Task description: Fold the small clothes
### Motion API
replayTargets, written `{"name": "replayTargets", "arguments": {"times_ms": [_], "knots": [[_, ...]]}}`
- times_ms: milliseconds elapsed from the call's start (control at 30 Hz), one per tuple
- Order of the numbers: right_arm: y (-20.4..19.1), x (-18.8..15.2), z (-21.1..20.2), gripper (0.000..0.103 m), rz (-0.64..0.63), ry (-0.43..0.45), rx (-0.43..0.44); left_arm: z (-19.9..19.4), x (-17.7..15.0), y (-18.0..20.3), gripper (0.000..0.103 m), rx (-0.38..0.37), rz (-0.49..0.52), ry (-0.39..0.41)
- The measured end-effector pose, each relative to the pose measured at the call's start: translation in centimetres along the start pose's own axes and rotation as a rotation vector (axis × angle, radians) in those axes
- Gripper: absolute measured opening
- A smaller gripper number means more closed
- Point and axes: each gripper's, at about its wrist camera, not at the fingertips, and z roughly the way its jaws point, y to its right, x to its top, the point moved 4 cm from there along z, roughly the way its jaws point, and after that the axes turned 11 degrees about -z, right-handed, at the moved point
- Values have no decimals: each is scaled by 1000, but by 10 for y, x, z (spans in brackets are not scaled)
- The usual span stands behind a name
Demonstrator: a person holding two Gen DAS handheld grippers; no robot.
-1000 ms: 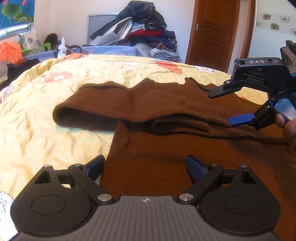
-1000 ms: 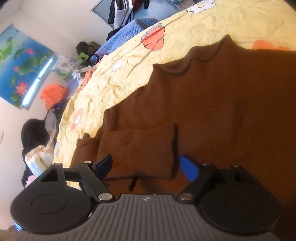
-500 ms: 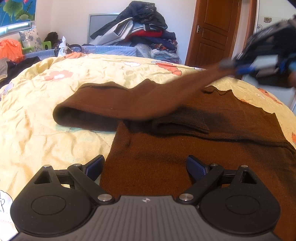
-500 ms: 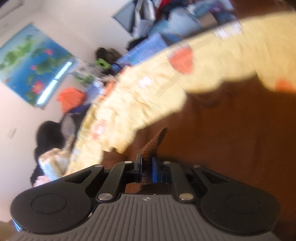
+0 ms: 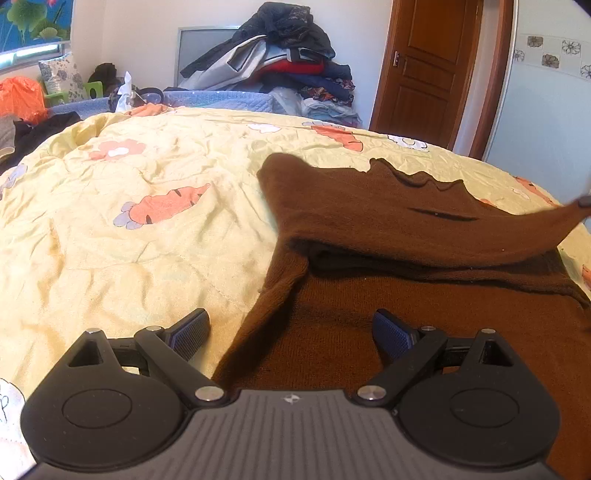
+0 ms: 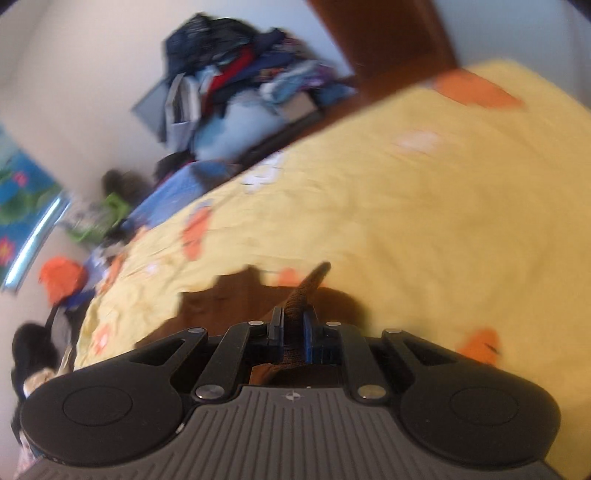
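On a yellow carrot-print quilt (image 5: pixel 147 229), a brown sweater (image 5: pixel 369 332) lies; right gripper (image 6: pixel 293 332) clamps its sleeve (image 5: pixel 443 236), stretched rightward. Left gripper (image 5: pixel 291 332) jaws apart.

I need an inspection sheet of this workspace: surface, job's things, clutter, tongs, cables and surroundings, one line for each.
Surface: yellow quilt with carrot and flower prints, wrinkled, covering the bed.
Job's things: brown sweater lying on the quilt; its sleeve is pulled across the body toward the right edge.
Clutter: pile of clothes behind the bed; orange bag at far left.
Tongs: left tongs open, over the sweater's left edge, holding nothing; right tongs shut on the sleeve end.
Cables: nothing seen.
Surroundings: wooden door, closed; lotus picture on the wall at left.
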Motion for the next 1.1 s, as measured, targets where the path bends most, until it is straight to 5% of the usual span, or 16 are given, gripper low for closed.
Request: {"name": "replayTargets", "arguments": {"times_ms": [233, 333, 400, 433, 533, 700, 800, 867, 900, 967, 1033, 1100], "knots": [[-30, -25, 42, 16, -71, -51, -10, 1, -1, 3, 96, 11, 12, -2], [-86, -40, 58, 23, -99, -111, 184, 1, -1, 3, 96, 9, 13, -3], [-110, -43, 62, 54, -114, -110, 242, 1, -1, 3, 97, 10, 10, -2], [-114, -41, 60, 59, -126, -76, 219, 0, -1, 3, 96, 15, 7, 0], [-107, -36, 58, 60, -99, -29, 150, -15, 5, 3, 96, 25, -13, 44], [-103, -48, 65, 60, -99, -47, 154, -21, 50, 48, 97, -157, 9, 116], [-85, -66, 94, 59, -53, -109, 158, 30, 61, 78, 96, -166, 87, -25], [-73, -83, 109, 48, -85, -109, 126, 74, 52, 77, 97, -103, 120, -162], [-68, -87, 108, 43, -92, -82, 145, 74, 49, 78, 97, -77, 197, -92], [-57, -86, 98, 42, -50, -92, 165, 69, 49, 79, 97, -61, 265, -91], [-46, -74, 74, 50, -31, -50, 154, 50, 64, 67, 97, -67, 226, -10], [-27, -54, 46, 71, -41, 66, 96, 41, 87, 44, 97, -68, 105, 49]]}}
